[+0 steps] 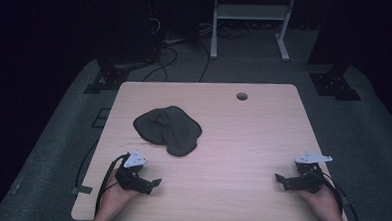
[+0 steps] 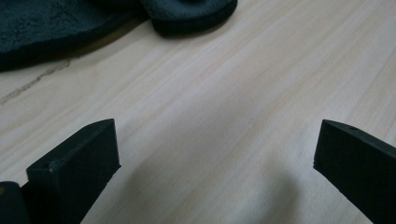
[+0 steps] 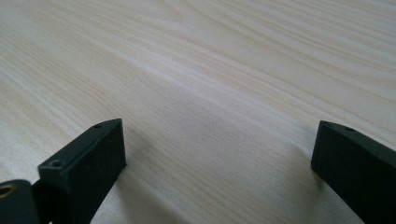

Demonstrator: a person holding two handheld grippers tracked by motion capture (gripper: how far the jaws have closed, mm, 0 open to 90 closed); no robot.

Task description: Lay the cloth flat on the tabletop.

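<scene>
Both pairs of black jaws stand wide apart and grasp nothing, the left gripper (image 1: pixel 151 182) near a crumpled dark cloth (image 1: pixel 168 129) lying left of centre on the pale wooden table (image 1: pixel 242 142), the right gripper (image 1: pixel 281 180) well apart; no writing is readable.

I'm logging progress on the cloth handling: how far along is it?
Nothing looks done: the dark cloth lies crumpled on the table. In hand: the left gripper sits open nearest it, apart; the right gripper is open over bare wood. Reaching, gripping and handling the cloth remain.
</scene>
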